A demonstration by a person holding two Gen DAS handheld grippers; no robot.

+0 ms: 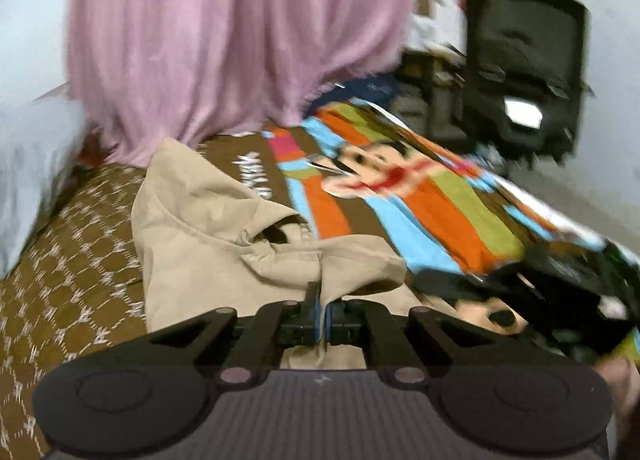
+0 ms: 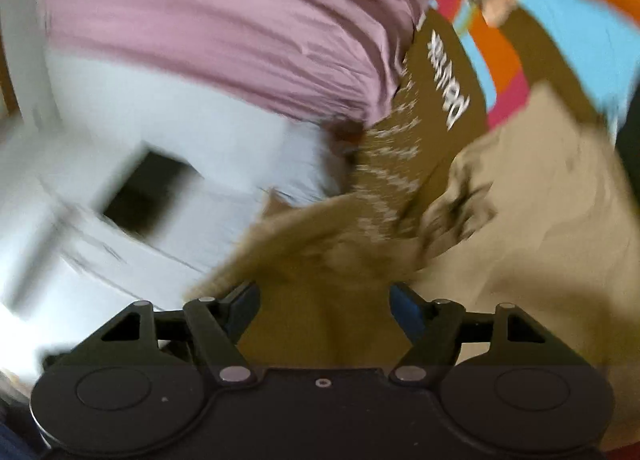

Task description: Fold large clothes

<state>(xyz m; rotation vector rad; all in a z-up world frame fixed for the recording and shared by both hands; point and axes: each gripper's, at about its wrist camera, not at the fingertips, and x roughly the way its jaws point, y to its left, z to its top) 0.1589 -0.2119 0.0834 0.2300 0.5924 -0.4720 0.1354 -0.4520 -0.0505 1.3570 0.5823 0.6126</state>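
Left gripper (image 1: 322, 310) angles downward, pinching the beige garment (image 1: 224, 236); right gripper (image 2: 324, 300) points level, jaws apart, empty.

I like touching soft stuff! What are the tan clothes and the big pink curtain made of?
The tan garment looks like soft, matte woven cloth, maybe cotton: it slumps in thick, limp folds where the left gripper pinches it. The pink curtain seems a thinner, light fabric with a faint sheen, hanging in many fine pleats. Blur leaves the exact fibre unclear.
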